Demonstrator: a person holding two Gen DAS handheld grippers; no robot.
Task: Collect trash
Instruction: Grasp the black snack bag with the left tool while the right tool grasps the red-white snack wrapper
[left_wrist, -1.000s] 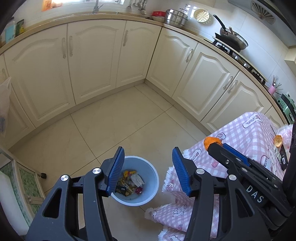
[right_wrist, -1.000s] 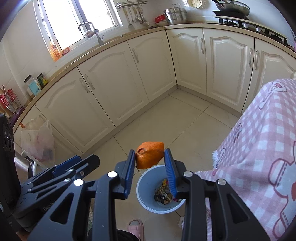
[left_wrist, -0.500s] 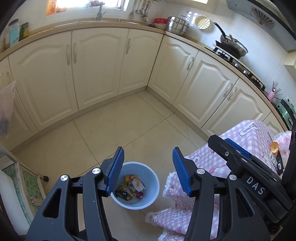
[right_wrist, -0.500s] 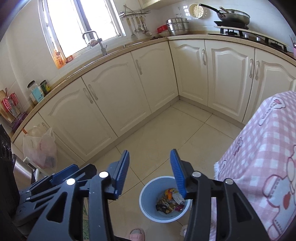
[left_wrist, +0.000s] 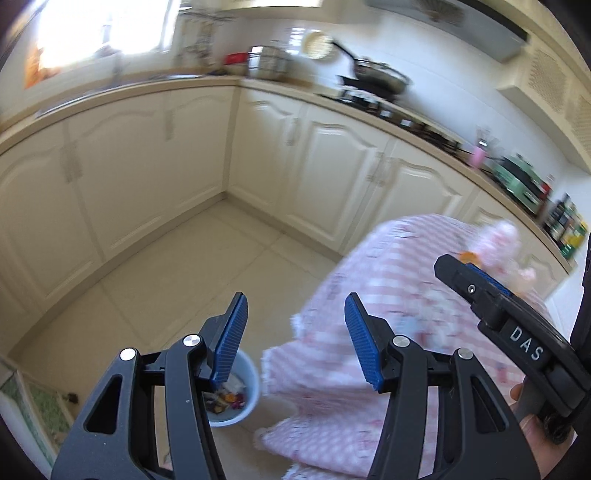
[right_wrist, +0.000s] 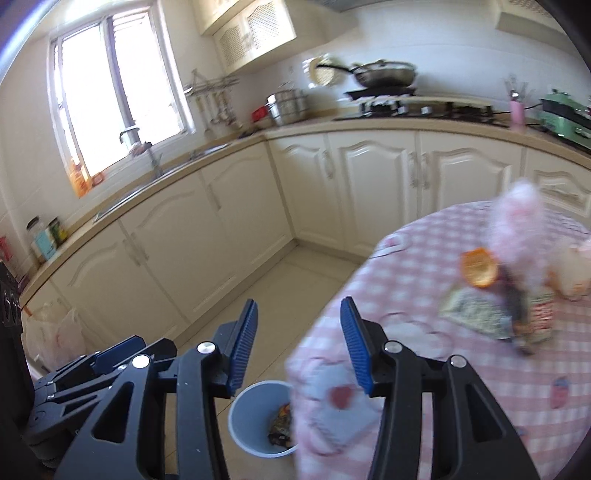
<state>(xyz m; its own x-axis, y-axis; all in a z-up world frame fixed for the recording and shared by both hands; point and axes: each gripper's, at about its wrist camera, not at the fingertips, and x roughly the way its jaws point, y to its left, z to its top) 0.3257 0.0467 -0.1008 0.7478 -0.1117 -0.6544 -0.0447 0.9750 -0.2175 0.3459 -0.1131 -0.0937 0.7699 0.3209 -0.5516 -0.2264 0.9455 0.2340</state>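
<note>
Both the left gripper (left_wrist: 295, 332) and right gripper (right_wrist: 299, 339) are spread and hold nothing, while only the right view shows orange peel (right_wrist: 478, 271) and wrappers (right_wrist: 476, 314) on the pink checked table (right_wrist: 406, 280), beside the floor bin (right_wrist: 255, 406) of scraps.

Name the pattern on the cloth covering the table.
Pink and white checks on the tablecloth, clearest in the right wrist view.

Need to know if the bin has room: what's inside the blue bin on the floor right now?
The blue bin holds a small heap of mixed wrappers at the bottom. The tablecloth edge and a gripper finger cover part of it, so the rest is hidden.
</note>
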